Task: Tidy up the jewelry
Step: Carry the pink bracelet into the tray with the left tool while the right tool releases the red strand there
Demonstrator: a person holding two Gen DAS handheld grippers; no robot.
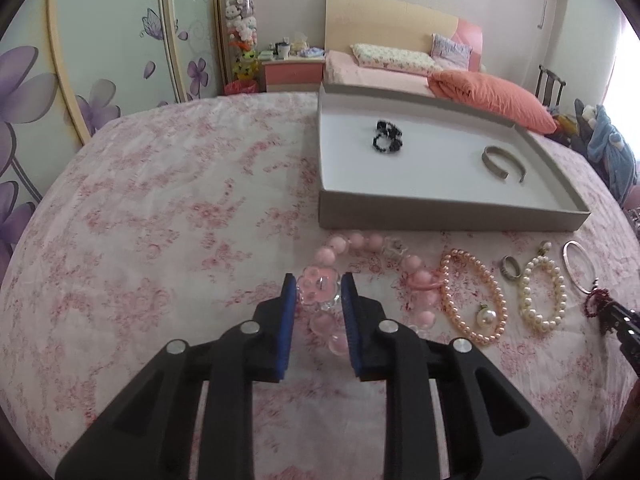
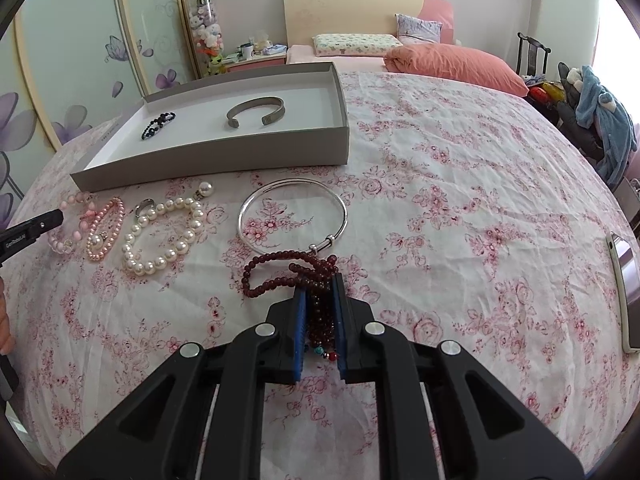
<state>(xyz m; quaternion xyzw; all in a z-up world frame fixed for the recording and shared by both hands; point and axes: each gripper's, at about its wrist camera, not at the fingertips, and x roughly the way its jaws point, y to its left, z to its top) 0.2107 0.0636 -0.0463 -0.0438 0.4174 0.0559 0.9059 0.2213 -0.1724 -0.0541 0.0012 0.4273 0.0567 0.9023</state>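
Both jaws clamped | left: pink bead necklace [image 1: 320, 292] | right: garnet beads [image 2: 320, 304] | box [image 2: 208, 160] near

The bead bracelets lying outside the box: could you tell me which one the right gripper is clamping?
The dark red bead bracelet, pinched by the right gripper; the white pearl bracelet lies free.
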